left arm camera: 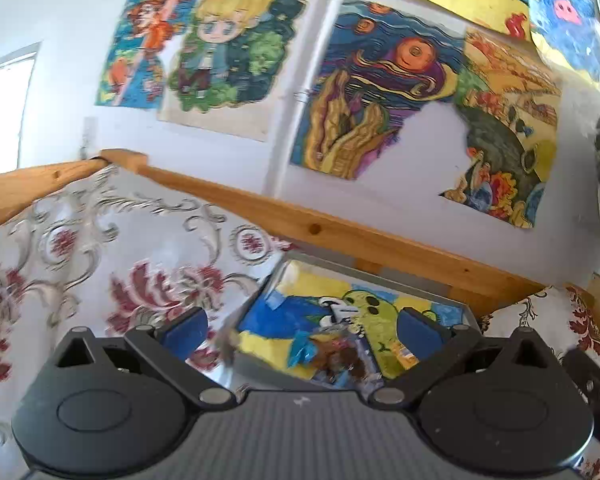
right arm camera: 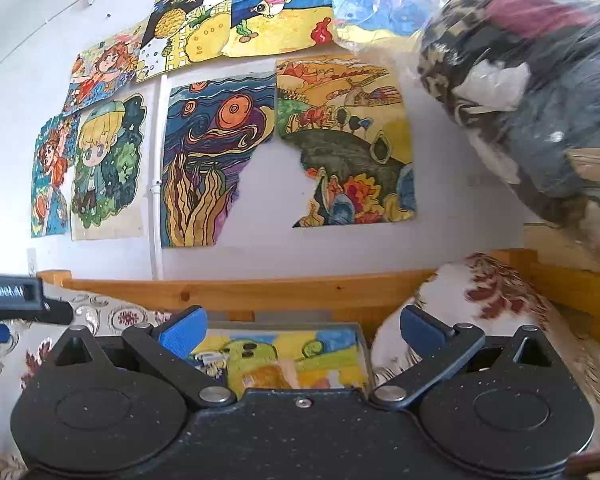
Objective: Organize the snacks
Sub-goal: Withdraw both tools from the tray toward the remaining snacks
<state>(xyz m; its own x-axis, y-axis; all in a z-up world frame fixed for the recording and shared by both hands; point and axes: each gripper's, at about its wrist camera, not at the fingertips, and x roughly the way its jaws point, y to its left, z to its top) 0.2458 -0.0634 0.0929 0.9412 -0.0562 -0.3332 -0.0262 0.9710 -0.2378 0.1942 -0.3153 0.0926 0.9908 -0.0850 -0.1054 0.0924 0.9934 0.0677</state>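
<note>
A: What is nearest the left tool [left arm camera: 300,330]?
B: Its two blue fingers [left arm camera: 184,334] are spread wide with nothing between them. Just ahead, between the fingers, lie some snacks [left arm camera: 332,354]: a blue wrapper and a brownish packet, blurred, so I cannot tell what they are. They lie in a grey tray [left arm camera: 260,364] whose bottom is covered by a drawing of a yellow-green cartoon figure.

A: And the right tool [right arm camera: 300,332]?
B: Also spread wide, gripping nothing. The same tray [right arm camera: 362,344] sits just ahead of it, between the fingers, with an orange-and-white snack [right arm camera: 270,376] blurred near its closest edge. At the far left of this view the left tool [right arm camera: 16,300] shows from the side.

A: What is around the tray?
B: Floral cushions, white with dark red and silver: one [left arm camera: 112,252] to the left of the left tool, another [right arm camera: 472,312] to the right of the right tool. Behind them runs a wooden rail [right arm camera: 260,290].

A: Farther on?
B: A white wall with coloured drawings [right arm camera: 216,160] stuck to it. High on the right, a clear plastic bag [right arm camera: 532,92] stuffed with dark cloth.
</note>
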